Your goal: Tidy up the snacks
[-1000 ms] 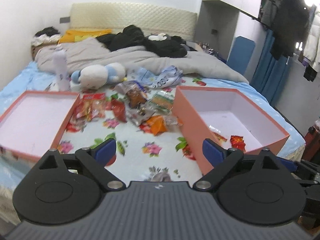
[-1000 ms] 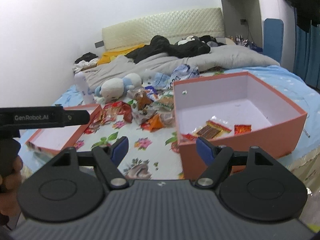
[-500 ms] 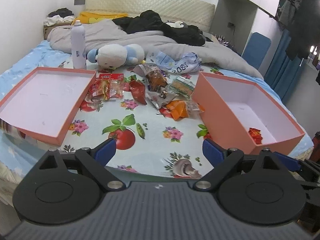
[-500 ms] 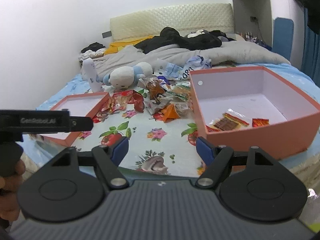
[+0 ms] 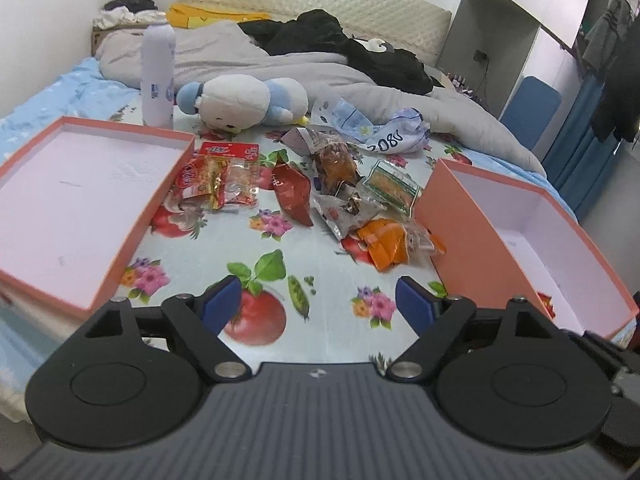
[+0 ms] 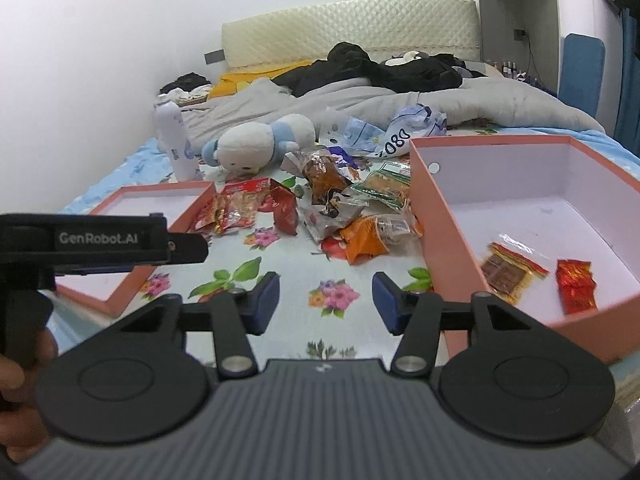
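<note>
On the flower-and-fruit printed bedsheet [image 5: 248,272], a loose heap of snack packets [image 5: 344,196] lies between two salmon-pink boxes: a shallow tray [image 5: 80,200] to the left, bare inside, and a deeper box [image 6: 520,216] to the right, holding a brown-and-yellow packet [image 6: 508,272] and a red foil packet [image 6: 576,286] on its floor. An orange packet [image 5: 384,240] sits nearest the deep box, just beside its wall. Behind the heap rest a white-and-blue plush toy [image 5: 244,102] and a white bottle [image 5: 158,70] standing upright. Both tools hover over bare sheet short of the heap: the left gripper [image 5: 318,306] is wide apart, the right gripper [image 6: 326,300] narrower, and the jaws of each are closing with nothing between them.
</note>
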